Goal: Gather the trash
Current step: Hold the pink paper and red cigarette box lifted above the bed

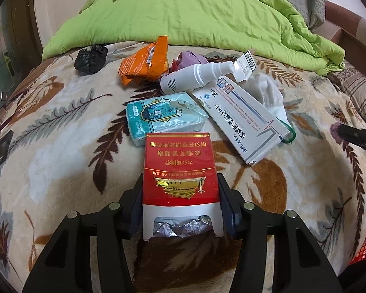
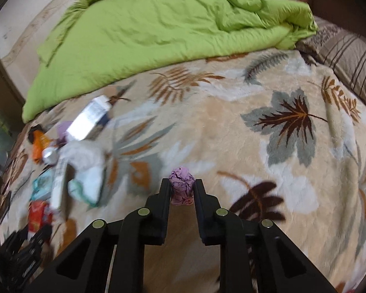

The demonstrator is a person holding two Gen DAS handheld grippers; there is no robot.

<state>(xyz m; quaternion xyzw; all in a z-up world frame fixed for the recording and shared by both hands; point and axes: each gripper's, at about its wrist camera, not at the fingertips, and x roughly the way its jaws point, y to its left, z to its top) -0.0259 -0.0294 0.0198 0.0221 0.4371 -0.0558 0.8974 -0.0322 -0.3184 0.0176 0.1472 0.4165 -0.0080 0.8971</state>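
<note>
My left gripper (image 1: pixel 181 195) clamps cigarette pack (image 1: pixel 180 163) on blanket (image 1: pixel 61 146); tissue pack (image 1: pixel 163 114) at 12 o'clock, medicine box (image 1: pixel 241 119) at 1, quilt (image 1: pixel 195 12) behind.

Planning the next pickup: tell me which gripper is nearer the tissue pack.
Left. The left gripper, holding the red box, sits just before the tissue pack; the right gripper is off to its right.

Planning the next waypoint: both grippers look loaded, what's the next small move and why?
Probably lift both clear of the blanket and carry off. The left gripper is shut on the red cigarette pack, the right gripper on the crumpled purple wad. No bin shows in either view, so the direction is unclear.
</note>
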